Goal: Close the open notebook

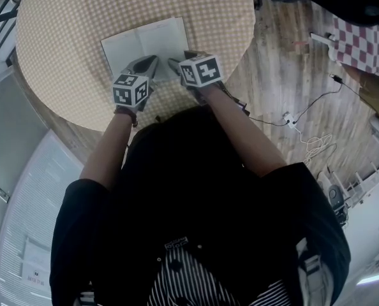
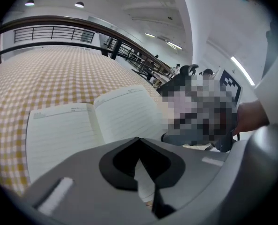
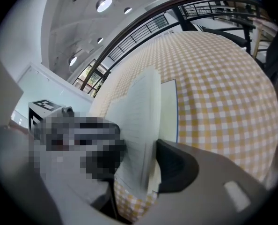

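The open notebook point(image 1: 145, 43) lies with white lined pages up on a round table point(image 1: 62, 37) covered in yellow-checked cloth. My right gripper point(image 1: 172, 63) is at the notebook's near edge, on the right-hand half. In the right gripper view that gripper point(image 3: 150, 161) is shut on the right-hand pages point(image 3: 141, 121), which stand lifted and curved upward. My left gripper point(image 1: 152, 60) sits just left of it over the near edge of the left page. Seen from the left gripper view, its tips point(image 2: 138, 140) meet with nothing clearly held, and the notebook point(image 2: 78, 125) spreads ahead.
The table's rim curves close below both grippers. On the wooden floor to the right lie cables and a power strip point(image 1: 291, 118), and a red-checked cloth point(image 1: 362, 43) is at the upper right. A dark railing point(image 2: 50, 32) runs behind the table.
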`<state>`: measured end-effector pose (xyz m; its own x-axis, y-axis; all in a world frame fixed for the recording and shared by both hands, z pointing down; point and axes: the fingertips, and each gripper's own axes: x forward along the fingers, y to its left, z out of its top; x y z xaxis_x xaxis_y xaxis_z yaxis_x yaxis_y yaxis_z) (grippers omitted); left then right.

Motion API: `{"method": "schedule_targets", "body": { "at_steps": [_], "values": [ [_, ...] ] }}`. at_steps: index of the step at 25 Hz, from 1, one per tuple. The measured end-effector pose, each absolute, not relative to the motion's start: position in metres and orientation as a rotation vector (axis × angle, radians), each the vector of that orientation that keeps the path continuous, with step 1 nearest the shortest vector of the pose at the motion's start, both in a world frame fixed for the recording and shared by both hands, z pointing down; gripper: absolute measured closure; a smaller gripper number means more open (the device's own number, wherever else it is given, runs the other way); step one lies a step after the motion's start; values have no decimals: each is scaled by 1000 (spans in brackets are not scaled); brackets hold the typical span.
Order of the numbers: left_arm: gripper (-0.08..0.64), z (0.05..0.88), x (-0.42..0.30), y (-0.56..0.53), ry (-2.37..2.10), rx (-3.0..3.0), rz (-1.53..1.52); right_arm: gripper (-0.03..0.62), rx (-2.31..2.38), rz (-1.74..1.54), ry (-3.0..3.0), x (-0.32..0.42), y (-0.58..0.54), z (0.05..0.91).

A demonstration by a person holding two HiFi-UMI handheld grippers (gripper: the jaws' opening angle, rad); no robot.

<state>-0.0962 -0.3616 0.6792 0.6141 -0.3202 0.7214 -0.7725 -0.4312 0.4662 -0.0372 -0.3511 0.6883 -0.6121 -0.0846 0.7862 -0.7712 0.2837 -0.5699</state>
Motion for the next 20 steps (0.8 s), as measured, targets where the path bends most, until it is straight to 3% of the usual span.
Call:
{"method": "schedule_targets", "body": {
  "at_steps": [20],
  "values": [
    [555,652,-166,-358,-1015,1912,472,385,559,1260,-2175,-131,-327,621]
  ]
}}
